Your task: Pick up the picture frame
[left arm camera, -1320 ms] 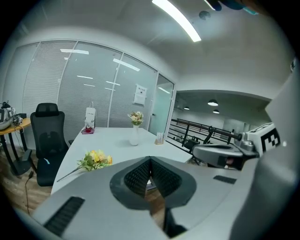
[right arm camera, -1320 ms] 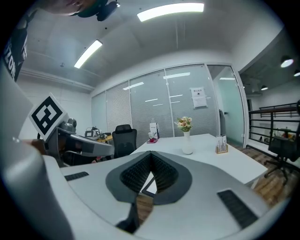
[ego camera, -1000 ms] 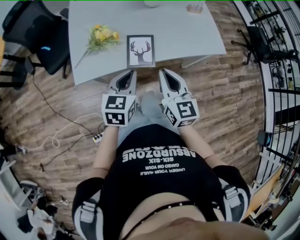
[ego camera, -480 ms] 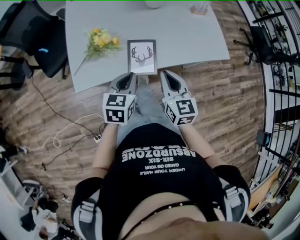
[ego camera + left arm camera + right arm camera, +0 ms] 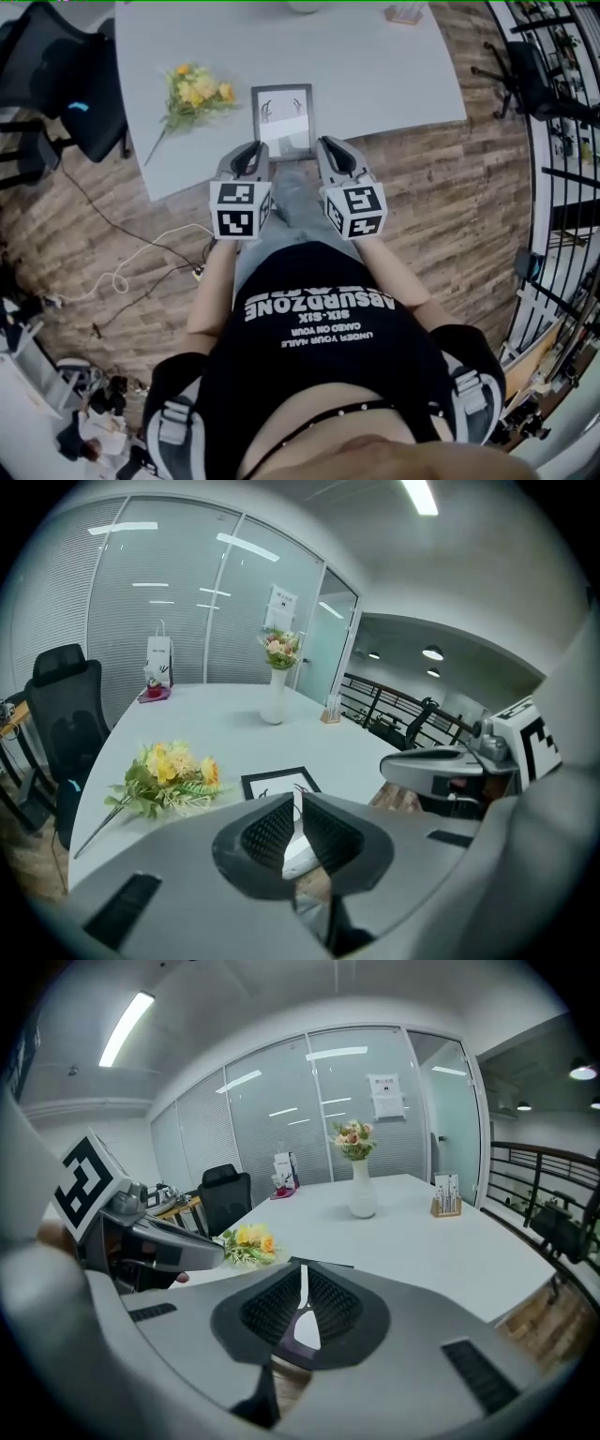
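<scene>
Both grippers have come in on the frame (image 5: 284, 120) since a second ago. Then their tips sat short of its near edge; now they flank its near corners.

- Frame: lies flat on the worktop (image 5: 375, 66), close to the near edge, glass up, with glare across the print.
- Left hand-held gripper (image 5: 250, 153): beside the near-left corner. Clenched, tips together, nothing between them.
- Right hand-held gripper (image 5: 331, 150): beside the near-right corner. Also clenched and empty.
- Contact with the frame: cannot tell from the head view. In the left gripper view the frame shows just past the shut tips.
- Flowers (image 5: 194, 89): lie left of the frame, near it but apart.

Step in hand, as I judge it: the approach. Nothing is grasped yet and the frame is not lifted.

Next move likely calls for opening the jaws first. The frame is thin and flat, so one jaw must get under an edge. The near edge looks the easiest way in. Care is needed on the left, where the flowers lie close.
</scene>
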